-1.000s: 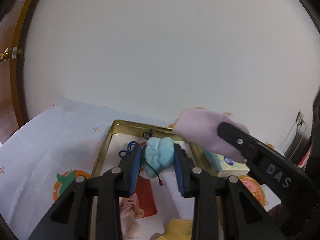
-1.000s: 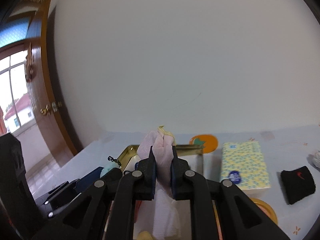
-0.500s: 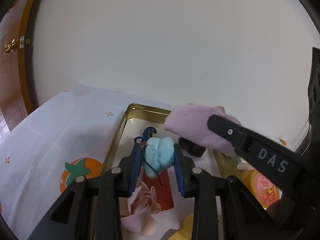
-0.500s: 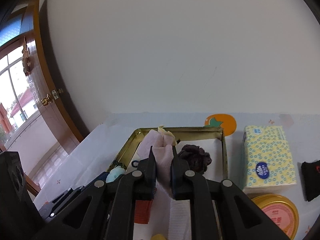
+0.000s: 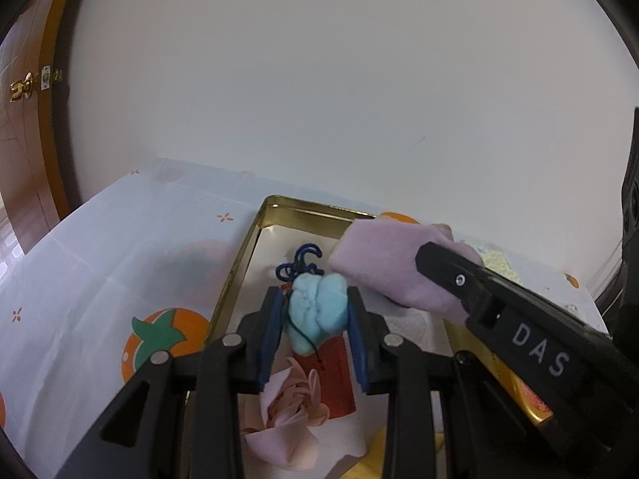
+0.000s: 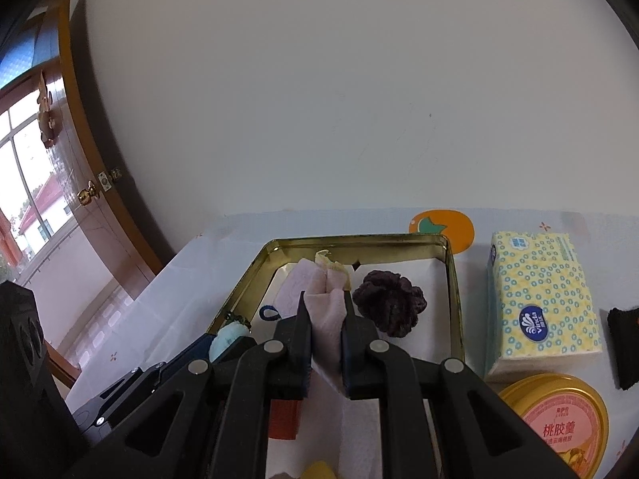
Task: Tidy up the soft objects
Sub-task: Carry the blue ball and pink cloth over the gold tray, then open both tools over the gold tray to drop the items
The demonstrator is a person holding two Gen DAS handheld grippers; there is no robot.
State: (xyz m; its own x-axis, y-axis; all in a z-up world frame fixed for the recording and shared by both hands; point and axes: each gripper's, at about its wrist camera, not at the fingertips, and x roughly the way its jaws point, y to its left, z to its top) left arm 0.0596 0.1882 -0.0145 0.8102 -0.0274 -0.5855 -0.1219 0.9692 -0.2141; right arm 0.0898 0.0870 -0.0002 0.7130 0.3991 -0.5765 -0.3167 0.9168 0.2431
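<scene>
Tabletop with white fruit-print cloth carries shallow gold metal tin.

Right gripper: fingers pinched tight on folded pale pink cloth, over tin's far left part, beside dark purple scrunchie. Lower fully before releasing; avoid covering scrunchie.

Left gripper: fingers clamped on light blue plush charm, above tin. Set in bare spot; keep dark blue cord inside rim.

Wall: plain white, fills the upper part of both views.
Door: brown wood, left side, brass knob.
Window: far left, daylight, red-roofed building outside.
Table: pale cloth with orange fruit prints, set against the wall.
</scene>
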